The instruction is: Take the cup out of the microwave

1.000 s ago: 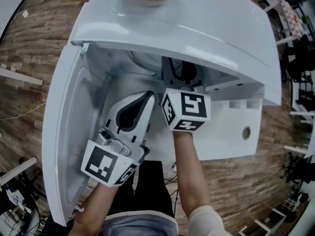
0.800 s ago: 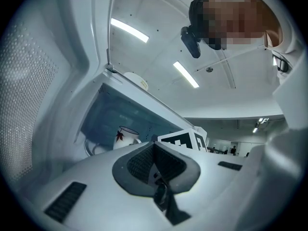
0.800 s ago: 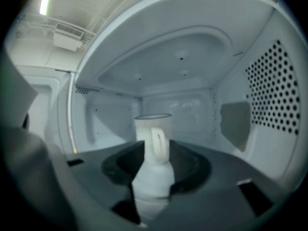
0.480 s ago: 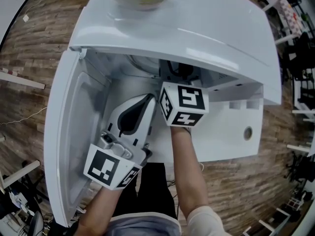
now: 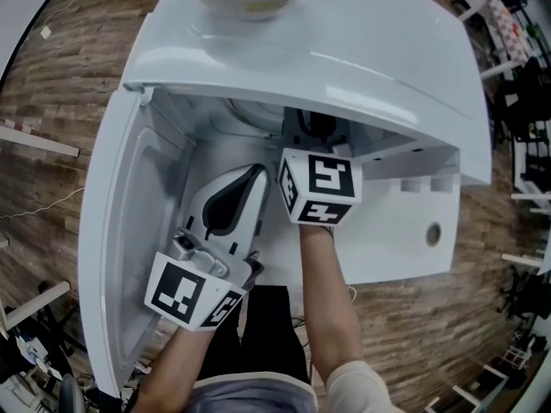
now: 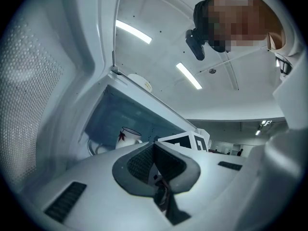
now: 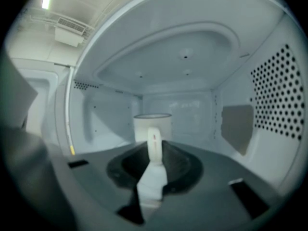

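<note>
Open microwave (image 5: pixel 362 58) with its door (image 5: pixel 108 231) swung aside; the white cup (image 7: pixel 162 122) stands upright deep in the cavity and has not yet been lifted. The right gripper (image 7: pixel 154 150) reaches into the cavity, and its jaws, which have just been closing, pinch the cup's handle (image 7: pixel 153 141) between them, while the left gripper (image 6: pixel 155 150) is held outside by the door, its jaws together and empty. Judged from this, opening and reaching are done and the grasp appears made; lifting the cup and drawing it out through the doorway remain.
</note>
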A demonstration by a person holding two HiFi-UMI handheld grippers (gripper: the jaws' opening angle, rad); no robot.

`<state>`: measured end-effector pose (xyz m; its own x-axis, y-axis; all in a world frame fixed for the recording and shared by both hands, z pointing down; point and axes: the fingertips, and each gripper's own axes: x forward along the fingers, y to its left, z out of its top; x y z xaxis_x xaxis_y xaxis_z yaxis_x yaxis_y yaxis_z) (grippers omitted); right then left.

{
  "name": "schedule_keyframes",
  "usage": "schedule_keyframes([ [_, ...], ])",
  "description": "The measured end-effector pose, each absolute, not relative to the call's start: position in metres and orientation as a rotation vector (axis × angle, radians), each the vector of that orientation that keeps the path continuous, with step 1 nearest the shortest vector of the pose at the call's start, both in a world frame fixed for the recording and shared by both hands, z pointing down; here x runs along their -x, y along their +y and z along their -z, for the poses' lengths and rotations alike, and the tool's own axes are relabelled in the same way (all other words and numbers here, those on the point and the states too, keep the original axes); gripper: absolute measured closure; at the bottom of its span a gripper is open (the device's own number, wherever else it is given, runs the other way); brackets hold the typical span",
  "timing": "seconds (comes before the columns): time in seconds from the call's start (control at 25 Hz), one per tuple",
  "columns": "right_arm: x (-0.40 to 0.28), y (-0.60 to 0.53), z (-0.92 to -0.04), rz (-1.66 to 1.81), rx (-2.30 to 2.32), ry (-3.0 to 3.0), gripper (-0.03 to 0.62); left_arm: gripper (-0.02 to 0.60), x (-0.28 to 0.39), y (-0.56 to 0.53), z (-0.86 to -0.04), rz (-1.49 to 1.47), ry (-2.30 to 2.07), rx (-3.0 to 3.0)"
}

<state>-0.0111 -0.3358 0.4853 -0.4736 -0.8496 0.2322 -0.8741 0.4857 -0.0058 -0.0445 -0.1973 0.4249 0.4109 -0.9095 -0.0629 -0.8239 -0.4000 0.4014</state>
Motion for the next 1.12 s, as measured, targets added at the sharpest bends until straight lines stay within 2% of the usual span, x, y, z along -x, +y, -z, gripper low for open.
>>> schedule_keyframes([
  [1.12,0.003,-0.293,-0.474,-0.129,-1.478,-2.623,0.517,0.568,0.044,-0.192,-0.425,0.42,-1.499,-2.338],
])
